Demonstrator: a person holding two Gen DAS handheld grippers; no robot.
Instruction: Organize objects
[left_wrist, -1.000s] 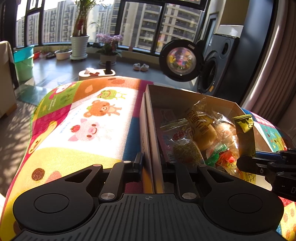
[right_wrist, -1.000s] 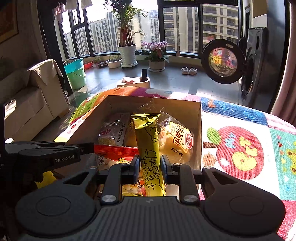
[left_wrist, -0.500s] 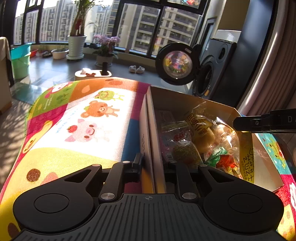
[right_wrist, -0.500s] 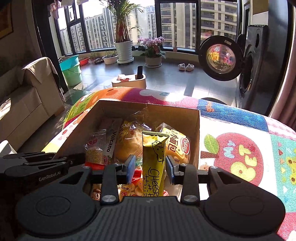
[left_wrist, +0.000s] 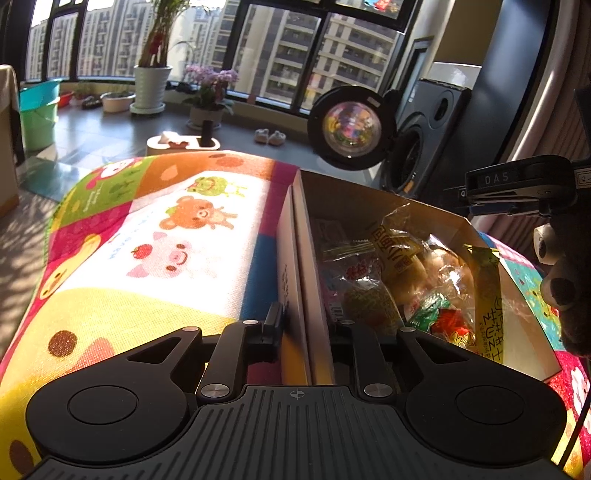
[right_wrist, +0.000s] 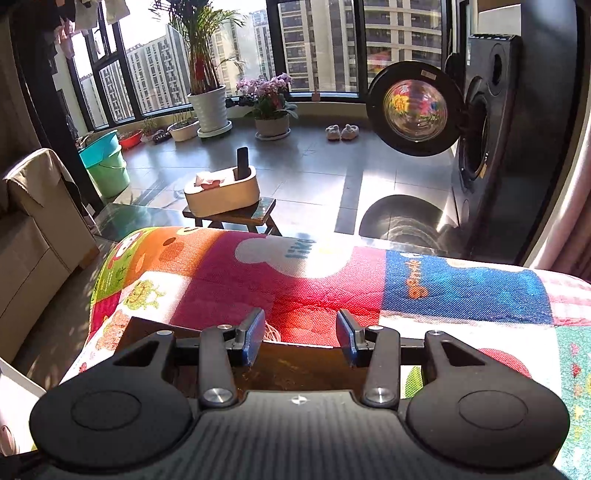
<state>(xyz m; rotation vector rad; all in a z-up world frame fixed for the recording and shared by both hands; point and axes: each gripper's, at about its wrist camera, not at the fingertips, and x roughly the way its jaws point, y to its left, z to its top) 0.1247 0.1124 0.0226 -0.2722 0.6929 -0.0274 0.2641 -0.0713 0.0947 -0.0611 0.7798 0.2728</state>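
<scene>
Left wrist view shows the left gripper (left_wrist: 303, 328) clamped on the near wall of the cardboard box (left_wrist: 384, 201), one finger outside and one inside, holding the box steady on the cartoon-print mat (left_wrist: 177, 254). Inside lie the snacks: a yellow cheese stick (left_wrist: 487, 295) leaning along the right wall, a bun packet (left_wrist: 397, 254), a noodle-snack bag (left_wrist: 356, 280) and small red and green wrappers (left_wrist: 439, 317). In the right wrist view the right gripper (right_wrist: 301, 338) hangs above the box's far rim (right_wrist: 207, 332) with its jaws spread and nothing between them; the mat fills the space ahead. The step in hand looks like clearing away after a drop and going for the next item, though no loose item shows on the visible mat. To do it well, keep the left clamp firm and level so the thin wall does not buckle or the box skid, lift the right tool straight up clear of the rim before swinging sideways, and keep the jaws wide until they straddle the next packet. Crinkly wrappers likely slip, so pinch across a flat middle, not a sealed edge.
</scene>
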